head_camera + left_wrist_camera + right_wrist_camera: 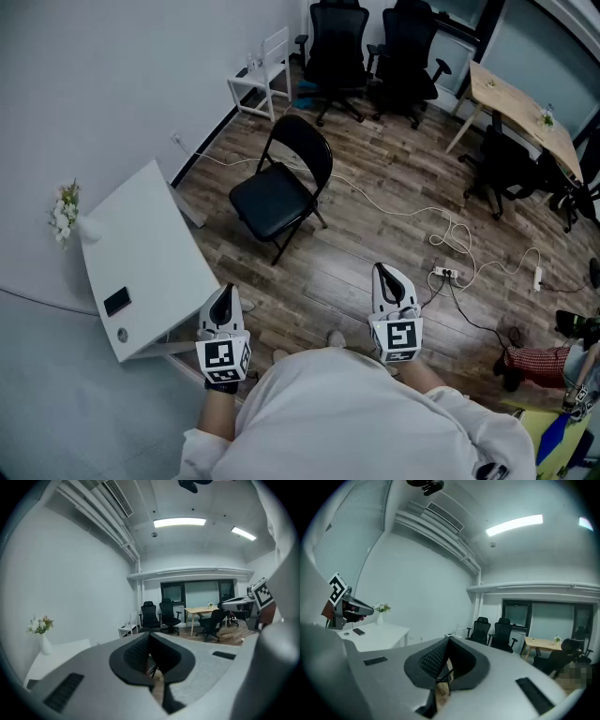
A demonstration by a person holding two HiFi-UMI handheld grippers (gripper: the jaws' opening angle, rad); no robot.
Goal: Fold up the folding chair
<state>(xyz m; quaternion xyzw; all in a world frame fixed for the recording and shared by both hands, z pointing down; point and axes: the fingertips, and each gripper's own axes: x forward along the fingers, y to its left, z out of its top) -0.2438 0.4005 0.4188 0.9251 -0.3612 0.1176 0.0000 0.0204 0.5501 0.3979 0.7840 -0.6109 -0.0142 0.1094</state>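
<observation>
Holds left gripper (224, 292) low in front, tongs pressed together on nothing. Holds right gripper (385, 274) alongside, tongs likewise together, empty. Faces the folding chair (281, 183), open and upright on the wood floor (375, 234), well apart from both, near the white table (141, 253).

Head view steep down, gripper views level fwd, sharing office chairs (337, 47)

Wood floor (375, 253), white table (141, 234), black office chairs (337, 47), ceiling strip light (179, 522).
</observation>
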